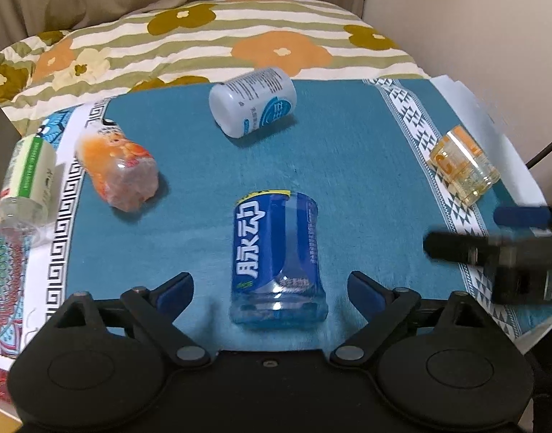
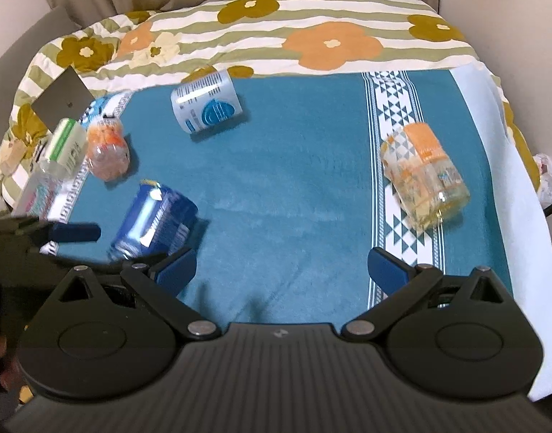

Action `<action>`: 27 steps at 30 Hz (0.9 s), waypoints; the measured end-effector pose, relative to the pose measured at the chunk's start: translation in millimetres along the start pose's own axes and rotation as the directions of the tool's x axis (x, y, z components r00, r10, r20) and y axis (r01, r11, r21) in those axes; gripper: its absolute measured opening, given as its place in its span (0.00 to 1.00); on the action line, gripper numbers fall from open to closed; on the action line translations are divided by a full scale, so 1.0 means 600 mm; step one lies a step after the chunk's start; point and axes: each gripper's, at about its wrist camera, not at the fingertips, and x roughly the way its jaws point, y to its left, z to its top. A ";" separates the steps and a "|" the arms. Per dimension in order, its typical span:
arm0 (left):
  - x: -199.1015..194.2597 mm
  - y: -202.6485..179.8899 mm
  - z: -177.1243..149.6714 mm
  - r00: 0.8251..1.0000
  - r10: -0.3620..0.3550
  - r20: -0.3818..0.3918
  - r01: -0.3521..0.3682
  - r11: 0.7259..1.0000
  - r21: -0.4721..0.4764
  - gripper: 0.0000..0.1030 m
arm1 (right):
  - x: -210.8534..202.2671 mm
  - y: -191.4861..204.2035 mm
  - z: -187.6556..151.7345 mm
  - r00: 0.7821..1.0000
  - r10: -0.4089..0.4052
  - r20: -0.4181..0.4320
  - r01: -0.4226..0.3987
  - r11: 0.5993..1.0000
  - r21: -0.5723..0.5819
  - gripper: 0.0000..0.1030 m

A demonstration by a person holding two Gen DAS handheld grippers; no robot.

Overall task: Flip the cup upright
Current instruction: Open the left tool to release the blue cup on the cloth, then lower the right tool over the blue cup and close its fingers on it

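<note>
Several cut-bottle cups lie on their sides on a teal cloth [image 1: 348, 180]. A blue-label cup [image 1: 277, 258] lies straight ahead of my open left gripper [image 1: 270, 287], its base between the fingertips; it also shows in the right wrist view [image 2: 155, 218]. A white-blue cup [image 1: 252, 103] [image 2: 205, 103] lies farther back. An orange cup [image 1: 120, 167] [image 2: 108, 153] lies at the left. A yellow-orange cup [image 1: 463, 164] [image 2: 425, 180] lies at the right, ahead of my open, empty right gripper [image 2: 281, 270], which shows blurred in the left view [image 1: 492, 241].
A green-label clear cup [image 1: 27, 180] [image 2: 57, 158] lies at the cloth's left edge. A floral striped quilt [image 1: 211, 39] lies behind the cloth. A grey card [image 2: 65, 99] sits at the back left. Walls stand close on the right.
</note>
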 end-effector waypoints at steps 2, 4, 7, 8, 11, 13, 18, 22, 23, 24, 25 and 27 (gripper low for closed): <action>-0.017 0.008 -0.005 1.000 -0.004 0.012 0.004 1.000 -0.003 0.96 | -0.009 0.000 0.019 1.000 0.023 0.005 -0.023 1.000 0.019 1.00; -0.036 0.019 -0.011 1.000 0.000 0.027 0.000 1.000 -0.015 1.00 | -0.017 0.005 0.044 0.999 0.039 -0.002 -0.039 0.999 0.030 1.00; -0.060 0.041 -0.020 0.999 0.022 0.044 -0.020 0.999 -0.033 1.00 | -0.016 0.022 0.080 0.998 0.051 -0.041 -0.050 0.998 0.022 1.00; -0.065 0.049 -0.022 0.998 0.037 0.046 -0.035 0.999 -0.039 1.00 | -0.012 0.029 0.090 0.997 0.061 -0.056 -0.060 0.998 0.019 1.00; -0.074 0.083 -0.030 0.996 0.072 0.050 -0.069 0.995 -0.068 1.00 | 0.007 0.052 0.109 0.989 0.105 -0.109 -0.102 0.994 0.032 1.00; -0.077 0.111 -0.036 0.996 0.074 0.047 -0.069 0.992 -0.105 1.00 | 0.030 0.066 0.116 0.976 0.147 -0.158 -0.138 0.988 0.069 1.00; -0.084 0.165 -0.054 0.996 0.084 0.043 -0.076 0.984 -0.163 1.00 | 0.097 0.094 0.125 0.944 0.203 -0.260 -0.167 0.974 0.152 1.00; -0.082 0.196 -0.073 0.995 0.098 0.025 -0.091 0.976 -0.195 1.00 | 0.145 0.099 0.117 0.920 0.244 -0.306 -0.171 0.954 0.246 1.00; -0.082 0.203 -0.077 0.995 0.097 0.021 -0.090 0.975 -0.203 1.00 | 0.157 0.100 0.114 0.915 0.250 -0.315 -0.166 0.948 0.271 1.00; -0.081 0.208 -0.081 0.995 0.096 0.017 -0.090 0.973 -0.211 1.00 | 0.164 0.097 0.112 0.912 0.255 -0.320 -0.163 0.944 0.288 1.00; -0.080 0.212 -0.084 0.996 0.093 0.014 -0.088 0.972 -0.218 1.00 | 0.171 0.097 0.110 0.910 0.259 -0.325 -0.160 0.940 0.302 1.00; -0.078 0.219 -0.089 0.996 0.086 0.009 -0.081 0.970 -0.229 1.00 | 0.184 0.096 0.106 0.907 0.260 -0.331 -0.149 0.934 0.324 0.95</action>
